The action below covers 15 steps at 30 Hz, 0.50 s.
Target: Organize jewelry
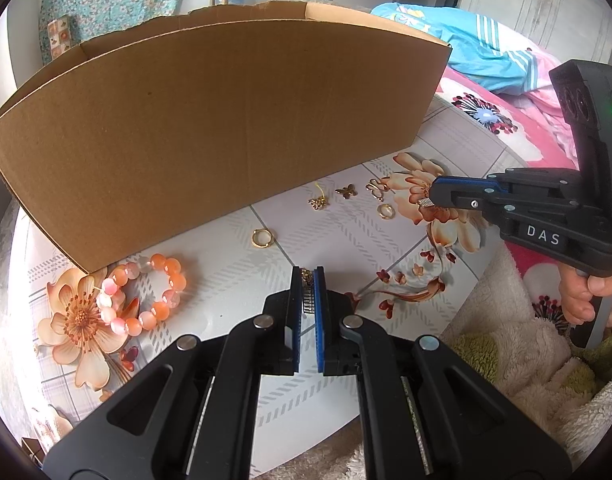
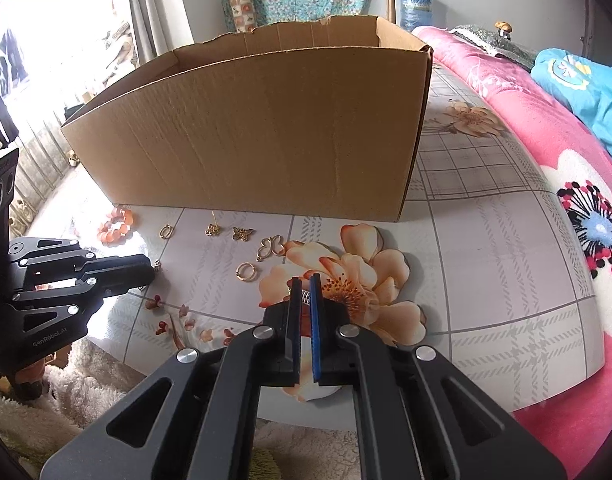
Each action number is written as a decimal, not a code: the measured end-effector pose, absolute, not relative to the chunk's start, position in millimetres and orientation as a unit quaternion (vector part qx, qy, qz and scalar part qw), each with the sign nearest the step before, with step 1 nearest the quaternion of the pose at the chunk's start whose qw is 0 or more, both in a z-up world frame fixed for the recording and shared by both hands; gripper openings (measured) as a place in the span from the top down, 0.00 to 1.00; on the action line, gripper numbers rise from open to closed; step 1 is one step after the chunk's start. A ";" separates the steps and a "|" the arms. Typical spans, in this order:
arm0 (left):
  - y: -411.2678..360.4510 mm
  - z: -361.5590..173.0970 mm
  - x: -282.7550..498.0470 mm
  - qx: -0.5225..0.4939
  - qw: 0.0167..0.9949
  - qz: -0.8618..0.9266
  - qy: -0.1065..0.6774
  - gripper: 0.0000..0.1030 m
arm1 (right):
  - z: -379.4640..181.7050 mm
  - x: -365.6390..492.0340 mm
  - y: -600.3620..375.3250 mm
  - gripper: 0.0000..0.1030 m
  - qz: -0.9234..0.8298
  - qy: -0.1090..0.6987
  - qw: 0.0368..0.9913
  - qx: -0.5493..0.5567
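Note:
My left gripper (image 1: 307, 274) is shut on a small silver and gold jewelry piece (image 1: 307, 298), held above the table; it also shows in the right wrist view (image 2: 152, 274). My right gripper (image 2: 304, 280) is shut on a small silver ribbed piece (image 2: 305, 295); it also shows in the left wrist view (image 1: 431, 196). Loose on the table in front of the cardboard box (image 1: 210, 120) lie an orange bead bracelet (image 1: 146, 296), a gold ring (image 1: 262, 237), a second ring (image 1: 385, 211), a butterfly charm (image 1: 346, 191), a gold flower charm (image 1: 318, 201) and an open butterfly pendant (image 1: 376, 189).
The table (image 2: 486, 280) has a floral cloth. The tall box (image 2: 266, 128) stands across its back. A pink floral blanket (image 2: 566, 168) and blue clothing (image 1: 478, 48) lie to the right. A fluffy white fabric (image 1: 526, 360) lies at the table's near edge.

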State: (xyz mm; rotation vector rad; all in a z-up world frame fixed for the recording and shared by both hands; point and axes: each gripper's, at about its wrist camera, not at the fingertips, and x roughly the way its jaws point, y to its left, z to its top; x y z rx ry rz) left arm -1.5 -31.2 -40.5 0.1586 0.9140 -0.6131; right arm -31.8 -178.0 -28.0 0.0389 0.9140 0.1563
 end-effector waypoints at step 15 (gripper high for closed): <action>-32.7 -41.7 -2.4 0.083 0.849 -0.292 0.433 0.95 | -29.4 -28.0 -172.3 0.73 0.097 0.443 0.891 -0.022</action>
